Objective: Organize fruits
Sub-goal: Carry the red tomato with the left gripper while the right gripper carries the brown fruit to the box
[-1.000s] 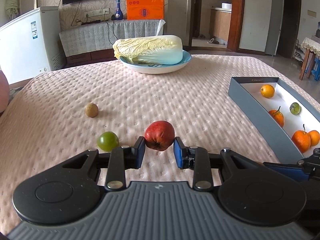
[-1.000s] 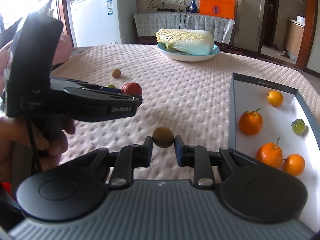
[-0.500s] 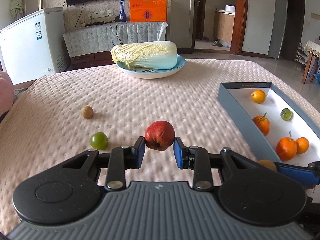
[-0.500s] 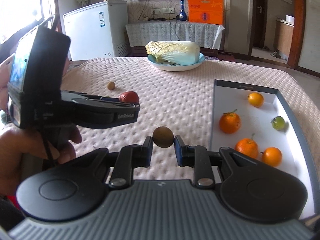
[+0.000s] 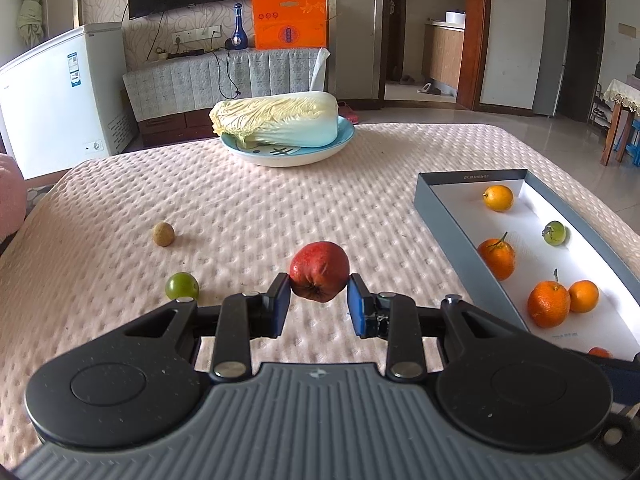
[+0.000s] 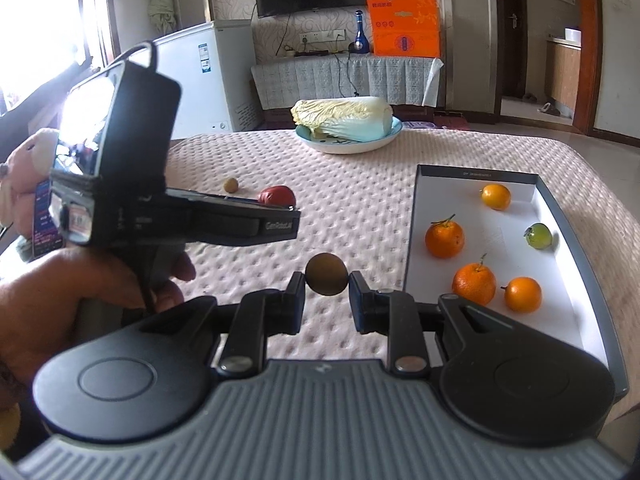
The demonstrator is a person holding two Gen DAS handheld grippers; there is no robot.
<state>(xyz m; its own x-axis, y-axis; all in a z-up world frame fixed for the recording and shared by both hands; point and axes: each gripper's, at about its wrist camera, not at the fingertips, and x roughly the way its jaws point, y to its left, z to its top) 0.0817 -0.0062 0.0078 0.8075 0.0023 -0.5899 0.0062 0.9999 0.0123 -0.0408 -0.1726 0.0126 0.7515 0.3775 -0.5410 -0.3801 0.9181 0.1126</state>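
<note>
1. The left gripper (image 5: pixel 319 303) pinches a glossy red apple (image 5: pixel 319 271) above the dimpled pink table (image 5: pixel 280 208).
2. The right gripper (image 6: pixel 326 302) clamps a round, matte brown fruit (image 6: pixel 326 273) beside the grey cardboard box (image 6: pixel 412 220) of oranges.
3. Both have risen since earlier; the table lies lower.

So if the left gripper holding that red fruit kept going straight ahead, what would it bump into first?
Probably the pale napa cabbage on the blue-rimmed plate. The quilted pink cloth between looks free, though depth is hard to judge.
</note>
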